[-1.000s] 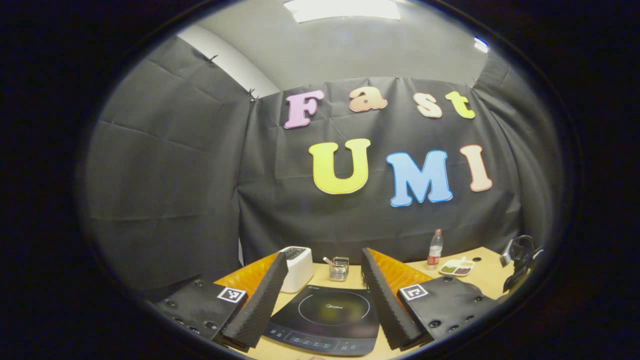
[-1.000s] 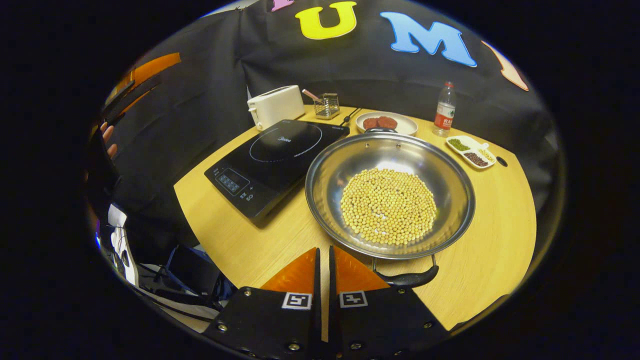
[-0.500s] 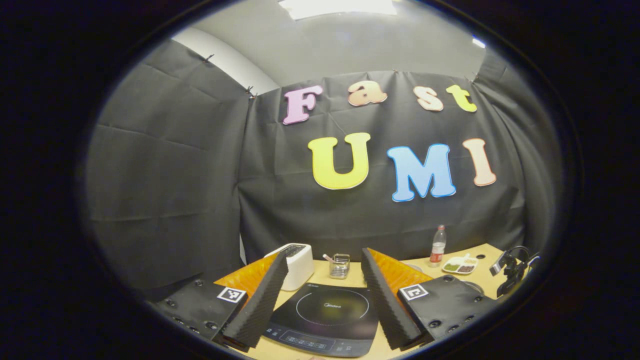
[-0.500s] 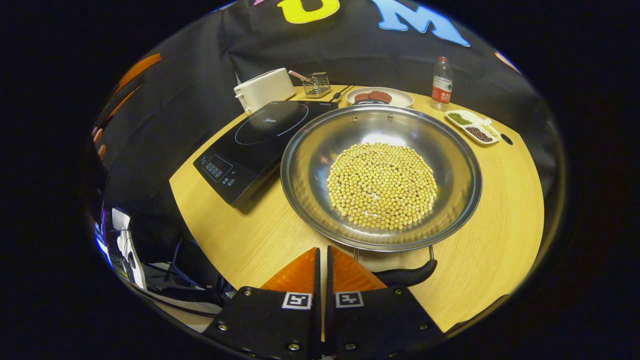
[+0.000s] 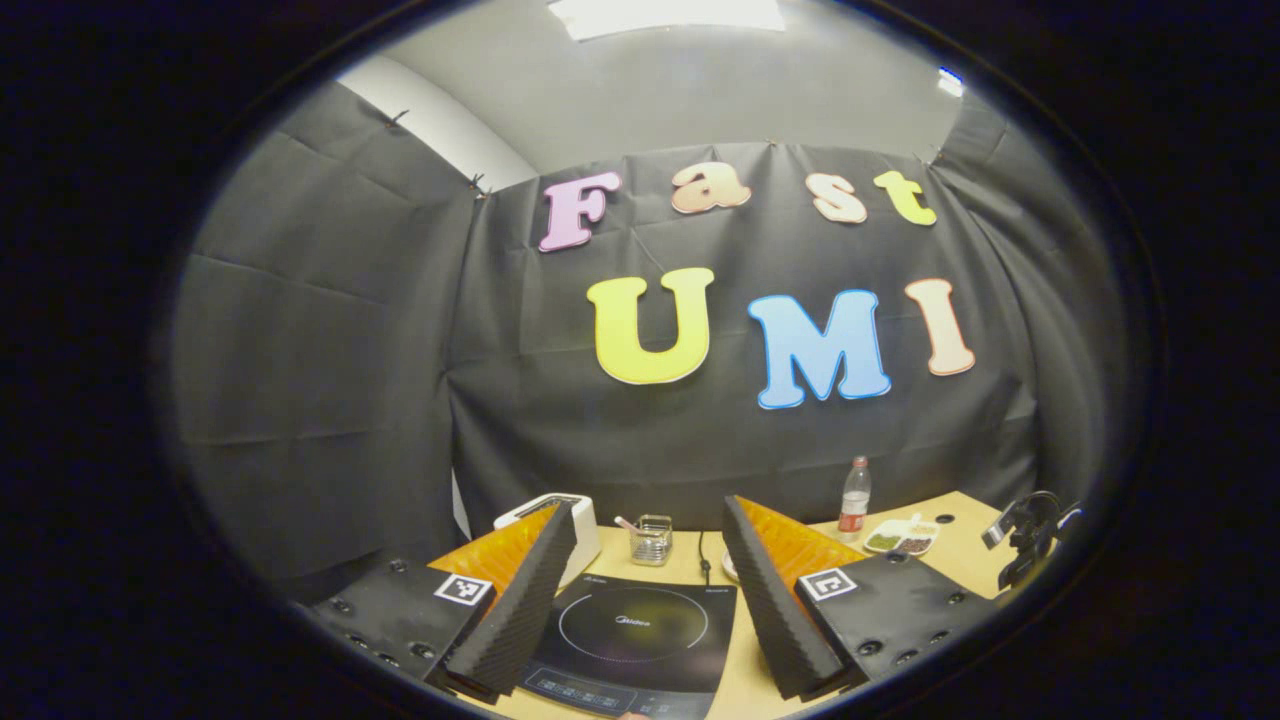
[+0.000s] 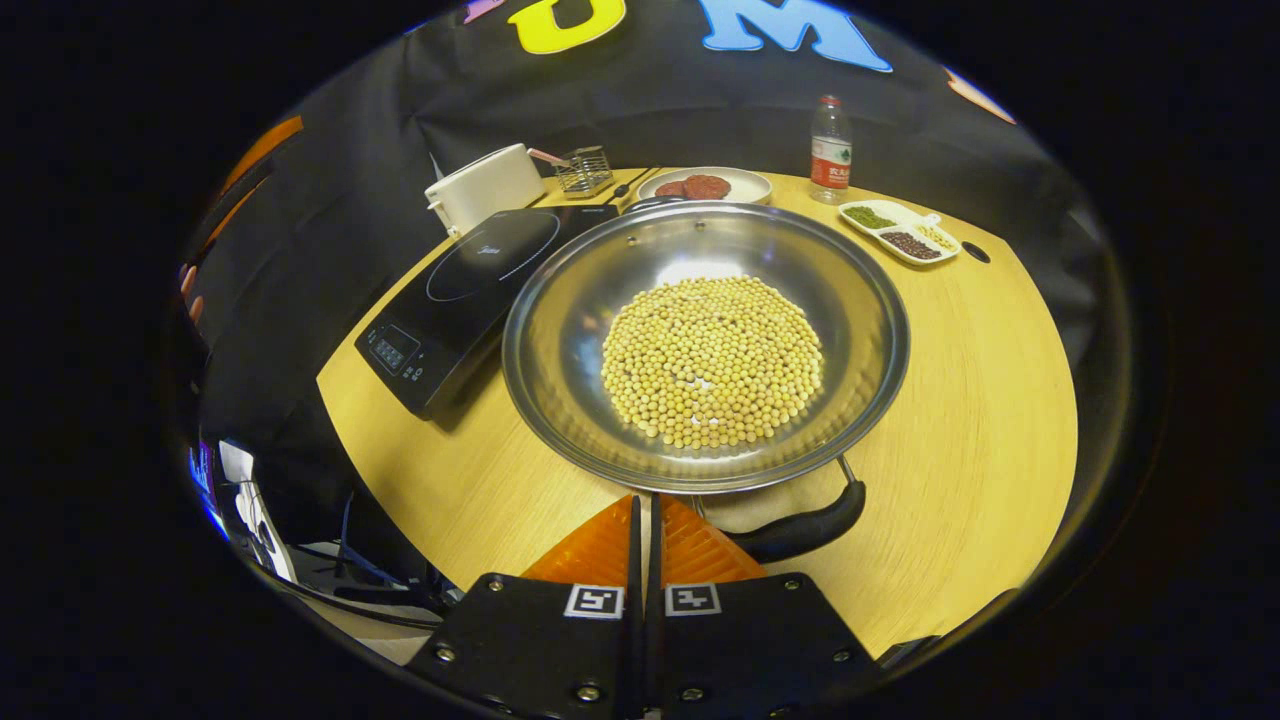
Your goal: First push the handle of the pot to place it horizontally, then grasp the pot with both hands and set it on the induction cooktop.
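In the right gripper view a wide steel pot [image 6: 870,330] holding soybeans sits on the round wooden table [image 6: 980,400], to the right of the black induction cooktop [image 6: 470,290]. The pot's near black handle [image 6: 800,525] points toward me and lies just right of my right gripper [image 6: 645,505], which is shut with nothing between its fingers. The far handle [image 6: 650,203] peeks over the back rim. In the left gripper view my left gripper [image 5: 645,525] is open, held high above the cooktop [image 5: 630,630].
At the table's back stand a white toaster [image 6: 480,190], a wire basket [image 6: 585,170], a plate with brown patties [image 6: 705,185], a water bottle [image 6: 828,150] and a divided dish of beans [image 6: 900,230]. A hand [image 6: 188,290] shows at the far left.
My right gripper has moved in closer to the pot, whose near handle now sits right beside its tips and angles to the right. The left gripper view drifted slightly right.
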Demonstrator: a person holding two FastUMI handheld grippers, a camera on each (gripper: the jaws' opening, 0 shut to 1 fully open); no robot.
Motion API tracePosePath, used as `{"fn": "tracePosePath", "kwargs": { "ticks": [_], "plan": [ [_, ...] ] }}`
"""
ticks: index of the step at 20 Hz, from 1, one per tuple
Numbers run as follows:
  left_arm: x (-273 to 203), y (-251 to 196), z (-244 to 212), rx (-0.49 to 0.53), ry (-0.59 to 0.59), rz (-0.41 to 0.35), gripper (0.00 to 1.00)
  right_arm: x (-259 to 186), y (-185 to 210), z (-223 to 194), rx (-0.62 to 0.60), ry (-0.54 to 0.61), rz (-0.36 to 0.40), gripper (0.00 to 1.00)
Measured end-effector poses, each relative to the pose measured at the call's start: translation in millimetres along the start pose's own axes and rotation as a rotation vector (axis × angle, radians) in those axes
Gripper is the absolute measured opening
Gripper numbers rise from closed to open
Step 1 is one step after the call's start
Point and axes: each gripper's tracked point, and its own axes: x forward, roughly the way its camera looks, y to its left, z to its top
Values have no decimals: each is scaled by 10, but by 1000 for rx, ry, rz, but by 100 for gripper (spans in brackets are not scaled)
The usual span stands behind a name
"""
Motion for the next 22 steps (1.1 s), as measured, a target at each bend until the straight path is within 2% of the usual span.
{"fn": "tracePosePath", "kwargs": {
  "ticks": [8, 16, 18, 19, 22],
  "plan": [
    [87, -274, -37, -1, 10, -19, 99, -71, -455, 8, 33, -2, -49, 1],
    [139, -520, -109, 11, 33, -4, 99, -96, -941, 76, 76, -9, -85, 1],
    [163, -595, -144, 16, 42, -1, 92, -98, -1059, 114, 94, -15, -86, 1],
    [173, -641, -156, 18, 46, 0, 96, -105, -1129, 133, 98, -15, -90, 1],
    [214, -790, -220, 28, 61, 5, 98, -93, -1321, 195, 110, -24, -97, 1]
  ]
}}
